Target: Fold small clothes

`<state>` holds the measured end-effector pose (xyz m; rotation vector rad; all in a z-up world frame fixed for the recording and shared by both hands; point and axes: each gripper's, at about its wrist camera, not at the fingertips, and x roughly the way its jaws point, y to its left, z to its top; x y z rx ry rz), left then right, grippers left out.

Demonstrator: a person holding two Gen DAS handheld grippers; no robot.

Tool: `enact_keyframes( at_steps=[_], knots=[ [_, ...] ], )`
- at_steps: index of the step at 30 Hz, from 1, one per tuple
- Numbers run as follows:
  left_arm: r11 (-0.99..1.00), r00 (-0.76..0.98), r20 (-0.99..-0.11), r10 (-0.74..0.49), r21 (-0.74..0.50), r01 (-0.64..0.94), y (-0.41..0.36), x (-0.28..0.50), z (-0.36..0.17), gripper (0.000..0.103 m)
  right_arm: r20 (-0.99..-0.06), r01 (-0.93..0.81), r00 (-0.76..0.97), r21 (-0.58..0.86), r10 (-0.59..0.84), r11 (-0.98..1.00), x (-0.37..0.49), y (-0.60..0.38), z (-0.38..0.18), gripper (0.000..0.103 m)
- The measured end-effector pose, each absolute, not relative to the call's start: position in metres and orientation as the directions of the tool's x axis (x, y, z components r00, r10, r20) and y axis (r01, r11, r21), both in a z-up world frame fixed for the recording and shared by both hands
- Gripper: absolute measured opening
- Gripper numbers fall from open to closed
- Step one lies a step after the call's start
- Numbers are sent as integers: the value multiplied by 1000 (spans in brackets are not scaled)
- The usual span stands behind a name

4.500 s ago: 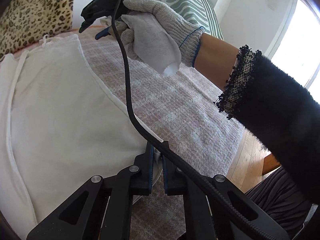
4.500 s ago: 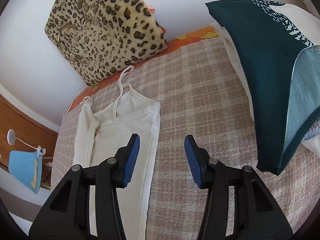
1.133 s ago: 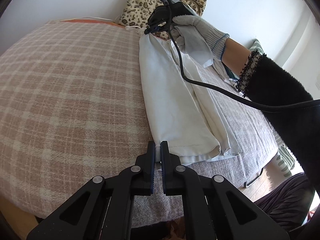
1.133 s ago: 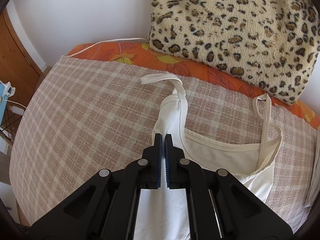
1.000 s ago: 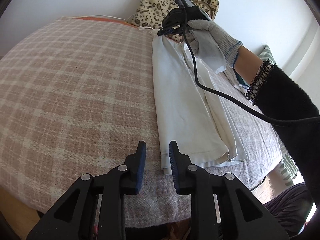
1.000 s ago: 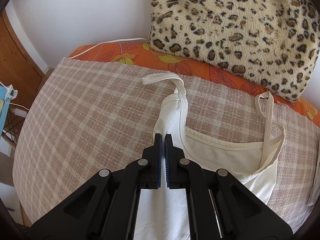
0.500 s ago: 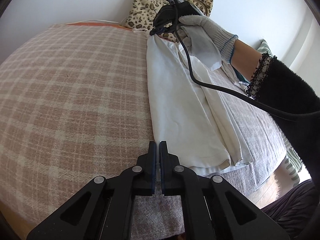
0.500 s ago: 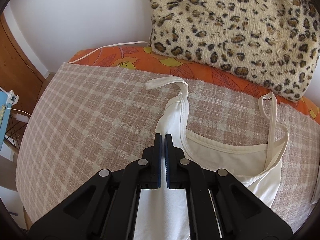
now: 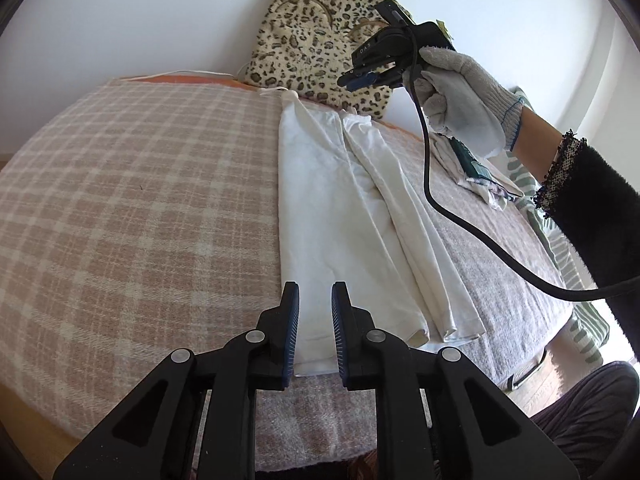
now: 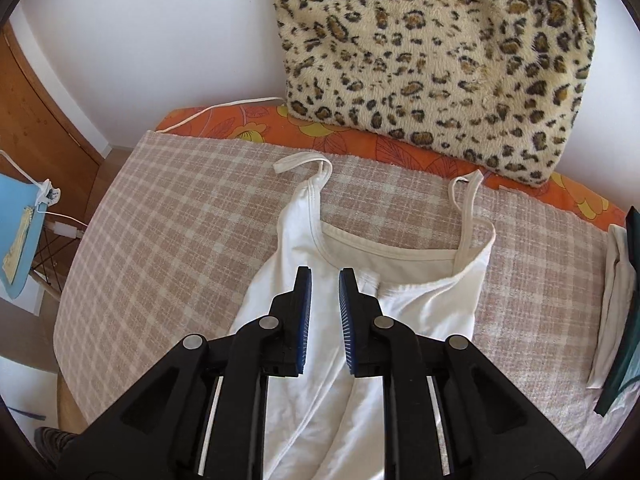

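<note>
A white camisole point(image 9: 344, 200) lies lengthwise on the plaid blanket, both sides folded in toward the middle. Its straps and neckline show in the right wrist view point(image 10: 400, 256). My left gripper point(image 9: 314, 300) is open a little and empty, hovering over the hem end of the camisole. My right gripper point(image 10: 324, 276) is open a little and empty, above the folded left side near the neckline. In the left wrist view the right gripper point(image 9: 360, 78) is held in a gloved hand above the strap end.
A leopard-print cushion point(image 10: 440, 60) leans on the wall behind the straps. A plaid blanket point(image 9: 140, 200) covers the bed. Folded clothes, teal and white point(image 10: 616, 300), lie at the right. A blue lamp point(image 10: 16, 232) stands left of the bed.
Both grippers were shut on the camisole's left edge half a second ago; both have opened and let it go. The right gripper has lifted off the cloth.
</note>
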<state>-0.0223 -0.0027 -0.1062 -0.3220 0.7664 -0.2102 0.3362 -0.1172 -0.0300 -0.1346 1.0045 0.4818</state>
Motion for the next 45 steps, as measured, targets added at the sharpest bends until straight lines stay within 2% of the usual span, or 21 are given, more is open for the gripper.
enact_keyframes(
  at_steps=[9, 14, 22, 23, 25, 26, 27, 31, 35, 40, 45],
  knots=[
    [871, 618, -630, -470, -444, 210, -43, -17, -104, 15, -908, -444, 355, 45, 222, 895, 315, -136, -75, 15],
    [825, 540, -636, -551, -516, 233, -63, -8, -114, 15, -936, -444, 321, -11, 147, 896, 302, -132, -108, 15],
    [825, 504, -662, -555, -513, 236, -81, 7, -119, 15, -931, -414, 351, -64, 95, 908, 292, -132, -121, 15],
    [833, 513, -663, -545, -497, 243, -82, 4, -119, 15, -928, -417, 362, -77, 88, 905, 291, -131, -121, 10],
    [841, 524, -663, -535, -477, 254, -83, 3, -119, 14, -923, -420, 377, -92, 81, 903, 287, -128, -123, 7],
    [836, 522, -660, -541, -487, 252, -82, 3, -120, 6, -921, -411, 381, -86, 85, 908, 287, -127, -122, 6],
    [830, 522, -652, -550, -499, 249, -80, 3, -121, 4, -920, -395, 380, -66, 98, 916, 288, -128, -121, 6],
    [826, 520, -649, -555, -505, 251, -80, 0, -121, 4, -908, -345, 351, 101, 227, 933, 293, -139, -118, 4],
    [833, 520, -658, -545, -494, 248, -78, -3, -122, 4, -900, -311, 345, 158, 266, 937, 294, -145, -125, 4],
    [838, 540, -646, -539, -475, 267, -77, -10, -115, 4, -855, -234, 340, 327, 392, 916, 293, -171, -130, 4],
    [847, 549, -649, -526, -453, 277, -67, -18, -108, 7, -832, -308, 387, 290, 398, 906, 259, -180, -107, 4]
  ],
)
